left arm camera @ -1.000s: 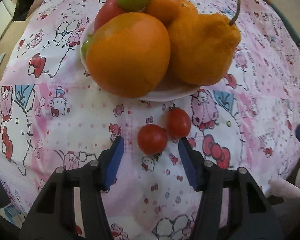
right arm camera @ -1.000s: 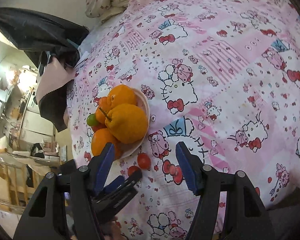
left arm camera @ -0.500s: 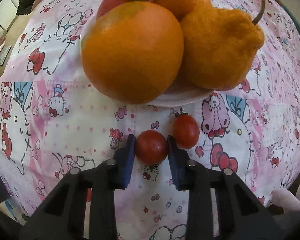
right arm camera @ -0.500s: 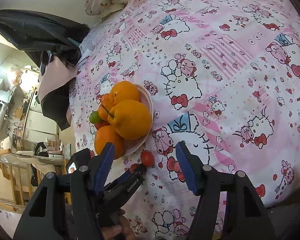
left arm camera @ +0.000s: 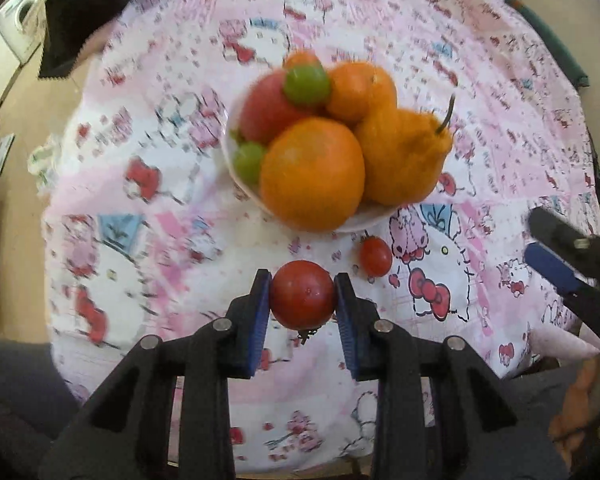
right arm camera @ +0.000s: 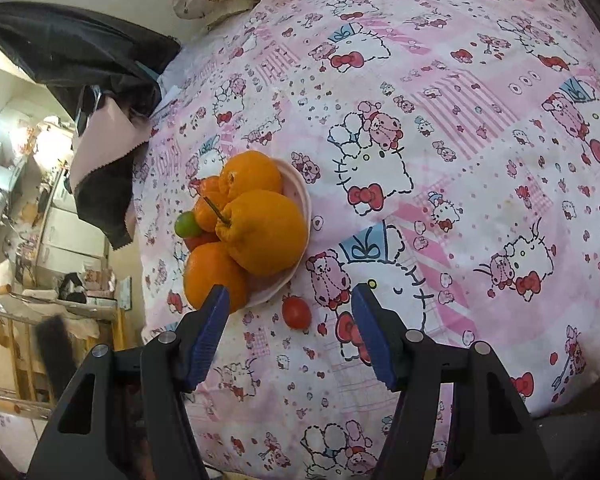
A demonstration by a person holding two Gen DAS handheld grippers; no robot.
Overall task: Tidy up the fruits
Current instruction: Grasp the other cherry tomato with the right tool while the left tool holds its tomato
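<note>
My left gripper (left arm camera: 302,296) is shut on a red cherry tomato (left arm camera: 302,294) and holds it above the tablecloth, in front of the plate. A second cherry tomato (left arm camera: 375,257) lies on the cloth just right of it, near the plate; it also shows in the right wrist view (right arm camera: 296,311). The white plate (left arm camera: 370,220) is piled with a big orange (left arm camera: 312,173), a bumpy orange citrus with a stem (left arm camera: 404,156), a red tomato, smaller oranges and green fruits. My right gripper (right arm camera: 290,320) is open and empty, above the lying tomato.
The table wears a pink cartoon-print cloth (right arm camera: 460,120). A black cloth (right arm camera: 80,52) hangs at the table's far left edge. The right gripper's finger (left arm camera: 556,272) shows at the right of the left wrist view. The plate (right arm camera: 300,196) sits near the table's left edge.
My left gripper closed on the near cherry tomato and lifted it up and back from the plate. The right gripper moved slightly closer to the remaining tomato.
</note>
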